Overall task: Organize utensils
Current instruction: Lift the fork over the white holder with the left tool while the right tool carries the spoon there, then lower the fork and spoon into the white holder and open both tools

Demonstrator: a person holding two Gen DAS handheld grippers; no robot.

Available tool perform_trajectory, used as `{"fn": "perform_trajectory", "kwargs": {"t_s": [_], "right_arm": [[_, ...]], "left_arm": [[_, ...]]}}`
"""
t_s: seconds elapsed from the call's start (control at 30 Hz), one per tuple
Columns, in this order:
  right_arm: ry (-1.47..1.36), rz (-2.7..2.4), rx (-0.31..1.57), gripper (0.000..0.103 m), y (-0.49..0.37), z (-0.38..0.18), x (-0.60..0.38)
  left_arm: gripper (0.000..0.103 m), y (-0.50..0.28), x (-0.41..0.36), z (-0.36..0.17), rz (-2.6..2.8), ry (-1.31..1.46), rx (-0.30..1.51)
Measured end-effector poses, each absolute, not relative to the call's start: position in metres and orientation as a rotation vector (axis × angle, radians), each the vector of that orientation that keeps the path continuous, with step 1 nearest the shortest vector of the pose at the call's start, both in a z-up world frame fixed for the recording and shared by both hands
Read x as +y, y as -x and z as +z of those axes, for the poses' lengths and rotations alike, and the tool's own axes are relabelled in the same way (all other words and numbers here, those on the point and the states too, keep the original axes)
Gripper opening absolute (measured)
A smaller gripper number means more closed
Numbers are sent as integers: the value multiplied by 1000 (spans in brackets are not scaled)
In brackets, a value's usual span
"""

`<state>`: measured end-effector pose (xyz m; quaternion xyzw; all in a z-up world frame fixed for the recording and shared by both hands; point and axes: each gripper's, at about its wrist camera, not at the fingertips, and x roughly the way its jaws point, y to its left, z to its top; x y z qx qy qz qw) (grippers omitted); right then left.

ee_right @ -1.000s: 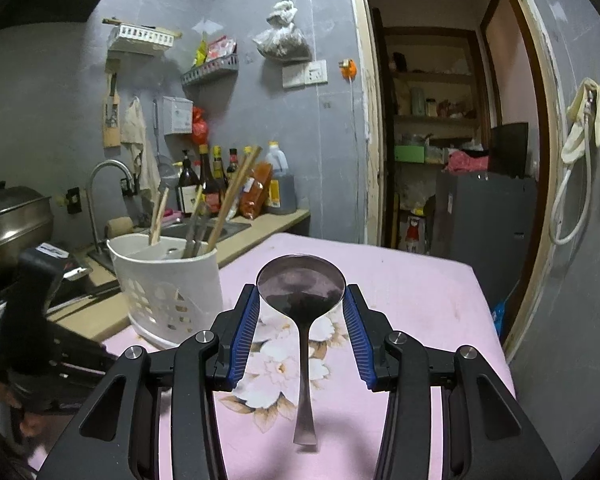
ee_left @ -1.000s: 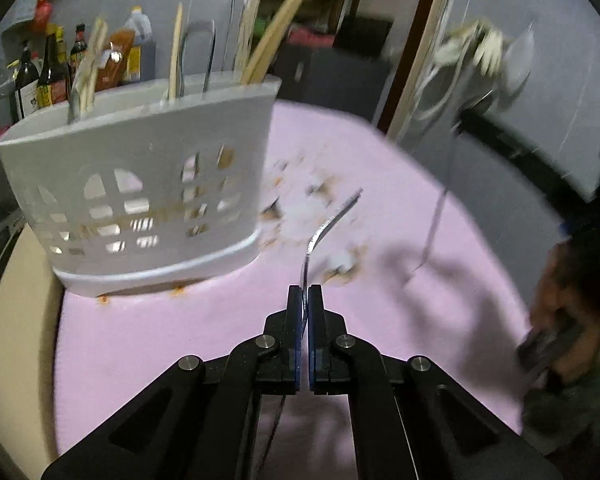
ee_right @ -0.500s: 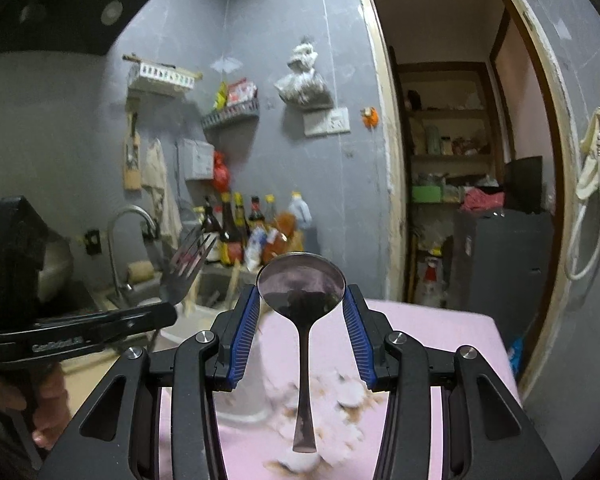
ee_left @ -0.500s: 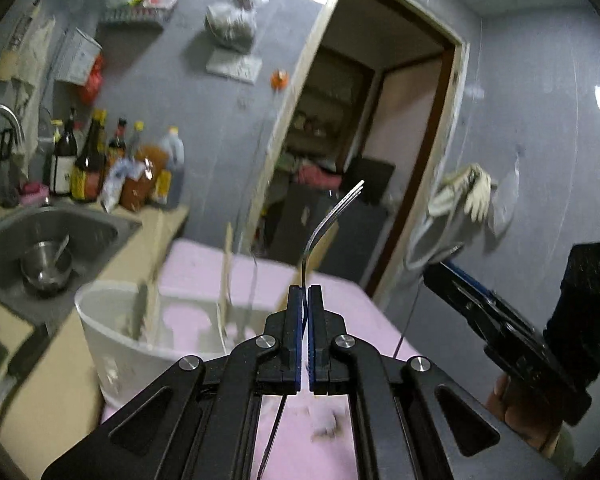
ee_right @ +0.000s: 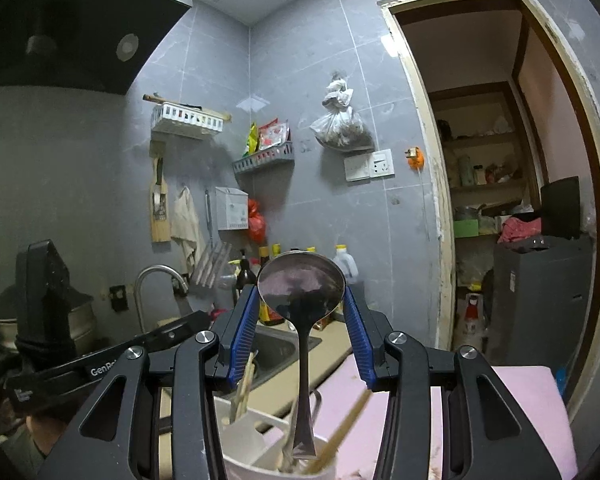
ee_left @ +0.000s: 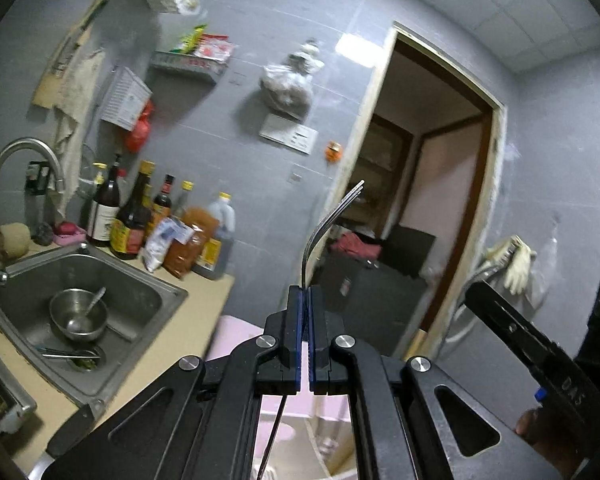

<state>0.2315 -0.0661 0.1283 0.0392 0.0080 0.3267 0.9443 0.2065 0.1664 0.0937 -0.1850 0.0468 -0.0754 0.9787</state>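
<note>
Both utensils are lifted over the white plastic utensil holder at the bottom of the right view, so this looks like the drop-in step. The right gripper clamps the bowl of a steel ladle-like spoon, handle hanging straight down, frame centre. The left gripper, fully closed, pinches a steel fork, tines up. Next: lower each handle-first into the holder.
</note>
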Motion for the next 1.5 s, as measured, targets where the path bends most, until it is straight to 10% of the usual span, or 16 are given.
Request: {"fn": "perform_trajectory", "kwargs": {"t_s": [1.5], "right_arm": [[-93,597,213,48,-245,52,-47]], "left_arm": [[10,-204,154,26,-117,331,247]]}}
